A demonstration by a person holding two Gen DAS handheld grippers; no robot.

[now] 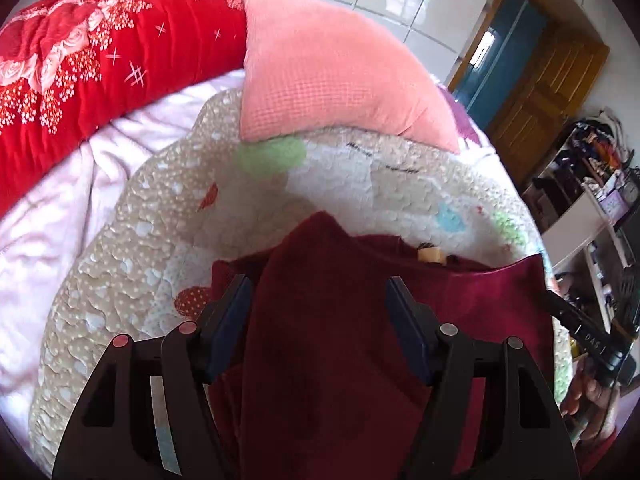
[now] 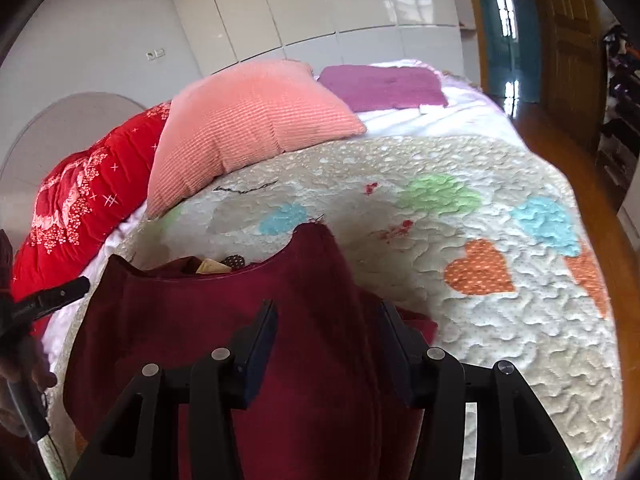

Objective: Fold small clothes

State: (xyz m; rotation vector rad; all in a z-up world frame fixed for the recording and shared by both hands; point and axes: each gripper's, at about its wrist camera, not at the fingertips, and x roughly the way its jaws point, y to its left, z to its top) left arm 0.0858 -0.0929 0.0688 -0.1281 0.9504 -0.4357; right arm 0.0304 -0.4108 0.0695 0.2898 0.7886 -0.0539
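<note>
A dark red small garment (image 1: 460, 300) lies on the quilted heart-patterned bedspread (image 1: 120, 280). A fold of it rises between the fingers of my left gripper (image 1: 318, 294), whose jaws stand wide apart around the cloth. In the right wrist view the same garment (image 2: 180, 320) shows, with a fold running up between the fingers of my right gripper (image 2: 326, 322), also wide apart. A small label or print (image 2: 216, 266) shows at the neckline. The other gripper shows at the right edge of the left view (image 1: 588, 336) and the left edge of the right view (image 2: 48, 298).
A pink pillow (image 2: 248, 128), a red floral blanket (image 2: 76, 208) and a purple cushion (image 2: 384, 86) lie at the bed's far side. A wooden door (image 1: 552, 92) and cluttered shelves (image 1: 592, 184) stand to the right. The bedspread (image 2: 500, 320) extends to the right.
</note>
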